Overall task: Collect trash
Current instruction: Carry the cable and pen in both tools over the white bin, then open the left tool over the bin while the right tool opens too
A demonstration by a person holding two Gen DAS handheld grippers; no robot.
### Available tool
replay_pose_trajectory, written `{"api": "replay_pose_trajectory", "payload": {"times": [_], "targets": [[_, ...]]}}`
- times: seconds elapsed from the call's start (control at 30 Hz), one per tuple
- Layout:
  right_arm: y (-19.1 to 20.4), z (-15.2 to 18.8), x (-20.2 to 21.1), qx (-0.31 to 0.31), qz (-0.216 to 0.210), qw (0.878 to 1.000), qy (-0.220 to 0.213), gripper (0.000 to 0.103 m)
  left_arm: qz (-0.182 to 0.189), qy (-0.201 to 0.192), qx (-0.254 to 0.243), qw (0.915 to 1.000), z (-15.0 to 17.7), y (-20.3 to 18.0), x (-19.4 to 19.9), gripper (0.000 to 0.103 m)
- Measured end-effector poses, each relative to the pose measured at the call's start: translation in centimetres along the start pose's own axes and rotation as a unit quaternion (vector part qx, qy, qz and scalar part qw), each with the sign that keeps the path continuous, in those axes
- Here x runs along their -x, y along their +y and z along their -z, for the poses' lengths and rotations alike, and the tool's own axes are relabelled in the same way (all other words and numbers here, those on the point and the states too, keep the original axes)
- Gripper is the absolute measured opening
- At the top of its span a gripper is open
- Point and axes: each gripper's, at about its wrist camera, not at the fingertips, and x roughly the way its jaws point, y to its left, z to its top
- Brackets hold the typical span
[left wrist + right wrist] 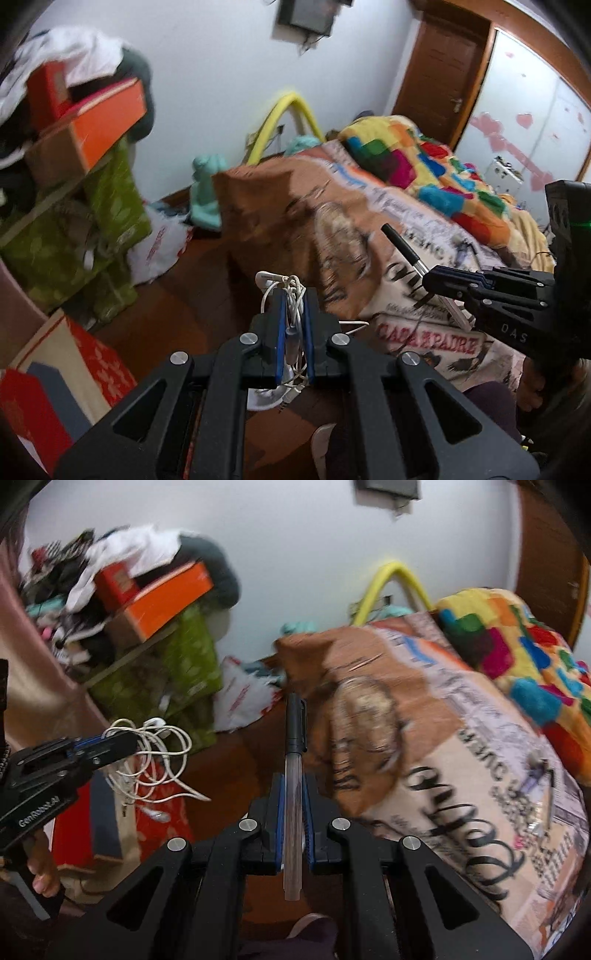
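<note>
My left gripper (294, 295) is shut on a tangle of white earphone cable (291, 314), held in the air above the wooden floor beside the bed. It also shows in the right wrist view (129, 742) at the left, with the cable (155, 760) hanging from it. My right gripper (294, 786) is shut on a clear pen with a black cap (294, 760), which sticks out forward. In the left wrist view the right gripper (428, 282) shows at the right, over the bed, with the pen (402, 247) slanting up.
A bed (332, 206) with a printed cover and a colourful blanket (424, 158) fills the right. A cluttered shelf with an orange box (99, 125) stands left. A white plastic bag (159, 247) and red cardboard boxes (74, 362) lie on the floor. A brown door (439, 70) is behind.
</note>
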Motion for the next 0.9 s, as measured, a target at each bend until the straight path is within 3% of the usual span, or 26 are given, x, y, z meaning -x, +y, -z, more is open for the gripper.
{"api": "replay_pose_trajectory", "payload": {"times": [0.2, 0.5, 0.77, 0.83, 0.9], "targets": [[2.8, 1.0, -4.9, 0.017, -0.032, 0.997, 0.061, 0.009, -0.008, 0.045, 0.038, 0.9982, 2.9, 3.5, -2.8, 0.008], [4.0, 2.4, -11.9, 0.022, -0.057, 0.987, 0.148, 0.009, -0.019, 0.122, 0.098, 0.9875, 7.5, 6.6, -8.6, 0.008], [4.0, 1.6, -15.4, 0.013, -0.078, 0.981, 0.179, 0.010, -0.024, 0.152, 0.127, 0.9800, 8.6, 7.8, -11.8, 0.008], [3.6, 1.2, -16.1, 0.010, -0.071, 0.980, 0.186, 0.028, -0.024, 0.153, 0.125, 0.9799, 8.2, 7.7, -12.4, 0.008], [3.2, 0.9, -16.2, 0.007, -0.068, 0.982, 0.178, 0.033, -0.023, 0.156, 0.124, 0.9798, 7.9, 7.4, -13.0, 0.008]]}}
